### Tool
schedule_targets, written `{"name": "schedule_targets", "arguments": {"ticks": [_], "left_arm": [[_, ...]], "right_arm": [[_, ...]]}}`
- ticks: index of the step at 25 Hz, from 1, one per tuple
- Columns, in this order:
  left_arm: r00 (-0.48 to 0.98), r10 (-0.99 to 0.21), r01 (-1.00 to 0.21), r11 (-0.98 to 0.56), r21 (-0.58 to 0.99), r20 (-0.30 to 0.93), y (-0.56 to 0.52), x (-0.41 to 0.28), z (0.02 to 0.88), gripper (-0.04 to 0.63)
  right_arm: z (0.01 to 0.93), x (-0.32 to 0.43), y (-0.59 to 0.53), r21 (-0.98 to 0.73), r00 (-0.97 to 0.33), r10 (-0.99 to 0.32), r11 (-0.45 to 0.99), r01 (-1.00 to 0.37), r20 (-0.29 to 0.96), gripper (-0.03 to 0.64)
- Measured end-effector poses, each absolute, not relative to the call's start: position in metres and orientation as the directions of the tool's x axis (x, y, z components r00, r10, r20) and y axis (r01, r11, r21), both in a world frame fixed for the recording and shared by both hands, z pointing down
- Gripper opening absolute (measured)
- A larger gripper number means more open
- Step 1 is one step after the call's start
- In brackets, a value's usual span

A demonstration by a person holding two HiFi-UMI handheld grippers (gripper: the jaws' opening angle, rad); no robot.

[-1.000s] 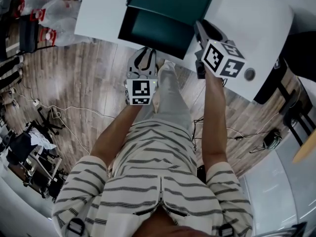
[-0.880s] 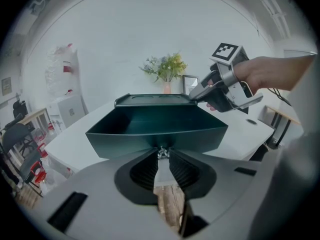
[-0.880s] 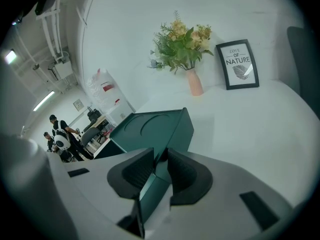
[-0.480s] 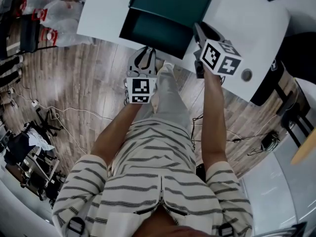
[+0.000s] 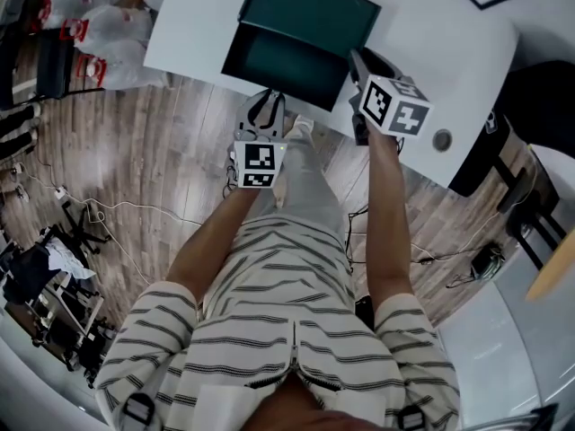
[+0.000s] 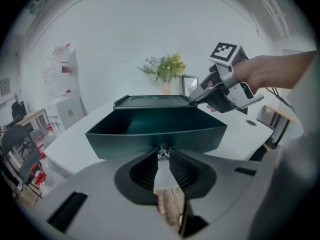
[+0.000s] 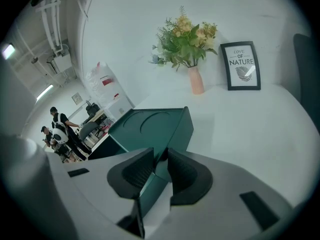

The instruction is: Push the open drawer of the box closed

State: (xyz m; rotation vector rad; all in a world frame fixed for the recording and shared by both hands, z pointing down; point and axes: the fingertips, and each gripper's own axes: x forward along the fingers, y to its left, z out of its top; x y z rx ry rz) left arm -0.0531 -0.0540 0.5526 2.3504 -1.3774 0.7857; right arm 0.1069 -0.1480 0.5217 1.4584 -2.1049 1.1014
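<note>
A dark green box [image 5: 310,12] stands on the white table [image 5: 198,25], its drawer [image 5: 287,65] pulled out toward me over the table's near edge. In the left gripper view the drawer [image 6: 155,129] is empty, and its small metal knob [image 6: 162,154] sits between the tips of my left gripper [image 6: 162,157], whose pads close on it. In the head view my left gripper [image 5: 267,106] is at the middle of the drawer front. My right gripper [image 5: 357,65] is at the box's near right corner. In its own view my right gripper [image 7: 161,159] is shut on the box's [image 7: 155,126] corner edge.
A vase of flowers [image 7: 195,79] and a framed picture [image 7: 242,66] stand at the back of the table. A small round fitting [image 5: 441,139] lies near the table's right edge. Wooden floor with cables [image 5: 108,209] lies below, with bags [image 5: 99,25] at the left.
Both grippers and the drawer keep their places; only the head view has drifted a little.
</note>
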Motion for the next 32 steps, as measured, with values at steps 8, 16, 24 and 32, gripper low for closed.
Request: {"name": "schedule_targets", "arguments": {"ticks": [8,16,24,32], "left_arm": [[0.394,-0.693,-0.867,-0.499,-0.006,0.604,-0.058,-0.055,0.554,0.069],[0.397,-0.683,-0.861,-0.508,-0.009,0.613,-0.063,-0.055,0.554,0.069],[0.395,-0.68,-0.857,-0.515,-0.019,0.618,-0.068,-0.054,0.554,0.069],[0.395,-0.682,-0.856,-0.516,-0.022,0.615,-0.077,-0.051,0.556,0.069]], "right_arm": [[0.524,0.104,-0.15,-0.397,-0.408,-0.623,0.165,-0.903,0.668,0.098],[0.521,0.102,-0.152,-0.394,-0.405,-0.626,0.166,-0.904,0.666,0.098],[0.524,0.103,-0.15,-0.4,-0.41,-0.62,0.165,-0.902,0.669,0.098],[0.524,0.102,-0.15,-0.401,-0.414,-0.618,0.169,-0.9,0.669,0.1]]}}
